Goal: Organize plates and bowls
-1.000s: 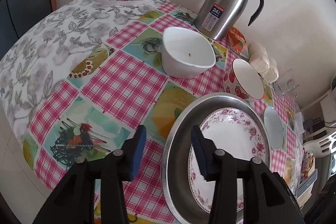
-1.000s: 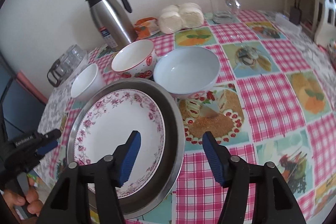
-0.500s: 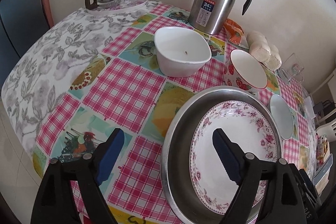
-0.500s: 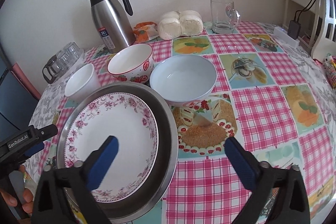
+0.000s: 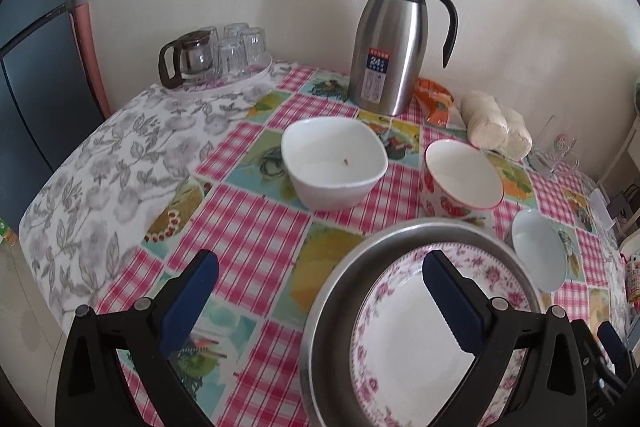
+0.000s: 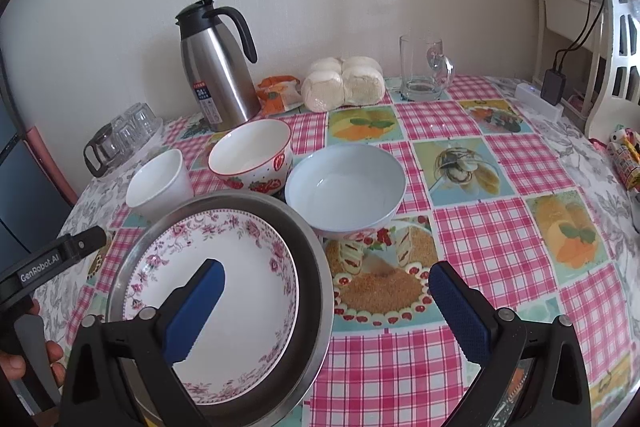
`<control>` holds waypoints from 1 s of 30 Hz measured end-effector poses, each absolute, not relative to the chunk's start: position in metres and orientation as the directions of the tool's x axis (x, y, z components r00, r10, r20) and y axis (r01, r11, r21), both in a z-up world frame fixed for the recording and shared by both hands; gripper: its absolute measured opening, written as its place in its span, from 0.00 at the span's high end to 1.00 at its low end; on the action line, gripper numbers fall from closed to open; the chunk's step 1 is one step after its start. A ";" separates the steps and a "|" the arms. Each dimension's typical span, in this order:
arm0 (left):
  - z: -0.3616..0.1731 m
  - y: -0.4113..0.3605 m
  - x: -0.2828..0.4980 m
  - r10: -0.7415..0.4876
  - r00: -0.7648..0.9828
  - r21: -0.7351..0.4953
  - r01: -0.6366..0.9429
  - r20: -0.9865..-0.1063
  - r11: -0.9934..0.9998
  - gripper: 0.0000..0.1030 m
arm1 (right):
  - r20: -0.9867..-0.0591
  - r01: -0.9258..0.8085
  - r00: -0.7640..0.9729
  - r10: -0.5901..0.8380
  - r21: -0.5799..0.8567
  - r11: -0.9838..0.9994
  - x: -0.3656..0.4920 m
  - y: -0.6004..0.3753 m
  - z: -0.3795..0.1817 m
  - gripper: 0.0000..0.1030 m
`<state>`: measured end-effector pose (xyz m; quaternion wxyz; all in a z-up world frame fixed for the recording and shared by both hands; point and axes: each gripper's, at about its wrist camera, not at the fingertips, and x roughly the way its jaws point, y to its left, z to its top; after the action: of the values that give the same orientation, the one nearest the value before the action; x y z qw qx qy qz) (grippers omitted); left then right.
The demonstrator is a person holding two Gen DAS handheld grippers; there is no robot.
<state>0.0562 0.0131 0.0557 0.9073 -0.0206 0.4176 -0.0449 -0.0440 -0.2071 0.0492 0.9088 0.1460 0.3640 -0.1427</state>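
Left tongs [image 5: 320, 291] opening, right tongs [image 6: 326, 301] wide; both hold nothing.

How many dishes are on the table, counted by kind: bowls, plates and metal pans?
Bowls: 3, namely the white bowl, the strawberry bowl and the pale blue bowl.
Plates: 1, the floral plate.
Metal pans: 1, the metal pan under the floral plate.
Total: 5

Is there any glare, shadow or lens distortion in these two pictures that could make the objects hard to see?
Left wrist view: strong fisheye bending, soft shadow of the steel jug on the wall, all sharp. Right wrist view: same bending, mild sheen in the blue bowl, glass mug faint against the wall.
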 end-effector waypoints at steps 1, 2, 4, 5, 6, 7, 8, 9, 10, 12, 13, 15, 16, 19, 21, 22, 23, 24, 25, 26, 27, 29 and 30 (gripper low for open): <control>0.057 0.011 0.058 -0.103 0.654 -0.079 0.067 -0.749 0.995 0.01 | -0.698 0.367 0.698 -0.163 0.153 0.918 -0.043 -0.207 0.050 0.00; 0.059 0.009 0.060 -0.108 0.660 -0.084 0.069 -0.743 0.994 0.01 | -0.691 0.368 0.702 -0.174 0.143 0.919 -0.043 -0.207 0.051 0.00; 0.061 0.005 0.065 -0.115 0.665 -0.089 0.074 -0.738 0.993 0.01 | -0.679 0.370 0.709 -0.193 0.125 0.920 -0.041 -0.207 0.054 0.00; 0.062 0.003 0.067 -0.122 0.669 -0.093 0.079 -0.733 0.993 0.01 | -0.679 0.373 0.707 -0.199 0.118 0.920 -0.039 -0.208 0.055 0.00; 0.063 0.001 0.069 -0.130 0.673 -0.099 0.085 -0.729 0.991 0.01 | -0.681 0.372 0.704 -0.200 0.114 0.921 -0.036 -0.209 0.057 0.00; 0.065 -0.001 0.072 -0.141 0.673 -0.107 0.092 -0.726 0.990 0.01 | -0.681 0.369 0.705 -0.198 0.113 0.923 -0.033 -0.210 0.058 0.00; 0.066 -0.003 0.076 -0.158 0.672 -0.119 0.104 -0.723 0.987 0.01 | -0.680 0.362 0.707 -0.192 0.114 0.925 -0.031 -0.211 0.059 0.00; 0.067 -0.005 0.080 -0.176 0.670 -0.135 0.113 -0.722 0.984 0.01 | -0.681 0.351 0.709 -0.182 0.117 0.929 -0.027 -0.212 0.061 0.00; 0.068 -0.006 0.084 -0.198 0.665 -0.156 0.123 -0.720 0.980 0.01 | -0.682 0.339 0.711 -0.170 0.121 0.933 -0.023 -0.213 0.063 0.00; 0.070 -0.006 0.093 -0.268 0.656 -0.225 0.152 -0.705 0.962 0.01 | -0.693 0.325 0.706 -0.149 0.130 0.937 -0.015 -0.215 0.065 0.00; 0.072 -0.006 0.097 -0.297 0.656 -0.254 0.163 -0.694 0.953 0.01 | -0.698 0.320 0.702 -0.138 0.137 0.937 -0.010 -0.217 0.066 0.00; 0.073 -0.010 0.105 -0.311 0.653 -0.265 0.172 -0.691 0.949 0.01 | -0.699 0.313 0.705 -0.123 0.151 0.938 -0.002 -0.222 0.069 0.00; 0.074 -0.012 0.109 -0.319 0.650 -0.267 0.181 -0.690 0.947 0.01 | -0.699 0.311 0.706 -0.117 0.157 0.938 0.003 -0.225 0.071 0.00; 0.075 -0.017 0.120 -0.366 0.630 -0.300 0.214 -0.685 0.930 0.01 | -0.705 0.303 0.701 -0.107 0.159 0.940 0.017 -0.232 0.077 0.00; 0.075 -0.020 0.126 -0.383 0.620 -0.321 0.214 -0.685 0.922 0.01 | -0.705 0.295 0.701 -0.105 0.153 0.943 0.026 -0.235 0.082 0.00; 0.075 -0.023 0.130 -0.389 0.618 -0.329 0.215 -0.683 0.920 0.01 | -0.706 0.290 0.701 -0.101 0.153 0.945 0.031 -0.238 0.085 0.00; 0.074 -0.026 0.132 -0.394 0.617 -0.332 0.219 -0.681 0.918 0.01 | -0.706 0.288 0.701 -0.098 0.155 0.945 0.035 -0.239 0.088 0.00; 0.074 -0.029 0.135 -0.393 0.619 -0.332 0.219 -0.680 0.918 0.01 | -0.705 0.286 0.703 -0.094 0.159 0.945 0.039 -0.242 0.090 0.00; 0.073 -0.032 0.137 -0.395 0.620 -0.333 0.220 -0.678 0.917 0.01 | -0.704 0.284 0.705 -0.090 0.164 0.945 0.044 -0.244 0.094 0.00; 0.071 -0.036 0.140 -0.400 0.616 -0.336 0.224 -0.678 0.915 0.01 | -0.704 0.281 0.705 -0.085 0.167 0.945 0.048 -0.246 0.096 0.00; 0.069 -0.040 0.143 -0.407 0.608 -0.340 0.229 -0.682 0.912 0.01 | -0.705 0.277 0.705 -0.083 0.166 0.946 0.053 -0.248 0.099 0.00; 0.062 -0.047 0.150 -0.431 0.583 -0.358 0.243 -0.689 0.902 0.01 | -0.705 0.274 0.703 -0.094 0.147 0.950 0.061 -0.251 0.103 0.00; 0.059 -0.050 0.152 -0.435 0.572 -0.361 0.246 -0.696 0.900 0.01 | -0.706 0.273 0.701 -0.100 0.136 0.952 0.065 -0.252 0.106 0.00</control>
<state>0.1521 -0.0499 0.0595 0.8792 -0.1127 0.4204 -0.1936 0.0649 -0.2517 0.1055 0.9150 0.1159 0.3726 -0.1021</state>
